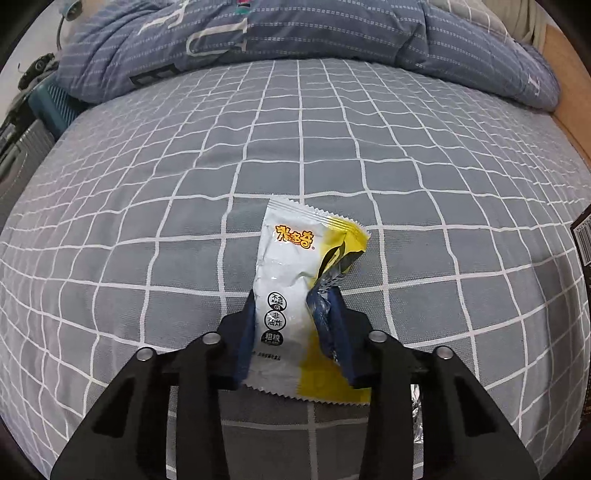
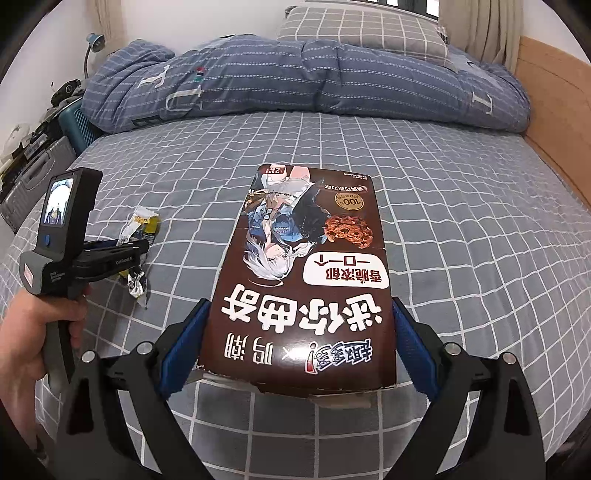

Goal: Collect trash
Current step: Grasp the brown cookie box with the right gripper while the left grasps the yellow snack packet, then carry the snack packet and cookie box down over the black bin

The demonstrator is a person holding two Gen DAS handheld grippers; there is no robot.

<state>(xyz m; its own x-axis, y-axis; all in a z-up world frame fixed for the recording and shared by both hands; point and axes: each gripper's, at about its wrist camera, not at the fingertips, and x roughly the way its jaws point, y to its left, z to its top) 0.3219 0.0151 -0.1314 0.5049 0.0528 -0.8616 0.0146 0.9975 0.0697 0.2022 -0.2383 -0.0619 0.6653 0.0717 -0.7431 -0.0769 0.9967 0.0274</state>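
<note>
My left gripper is shut on a crumpled white and yellow snack wrapper, held just above the checked bed sheet. The wrapper also shows in the right wrist view, sticking out of the left gripper. My right gripper is shut on a flat brown cookie box with a cartoon girl and white lettering; its blue pads press both long sides. An edge of the box shows at the far right of the left wrist view.
The grey checked bed fills both views. A rumpled blue duvet and a pillow lie at the far end. A wooden bed frame runs along the right. Suitcases stand left of the bed.
</note>
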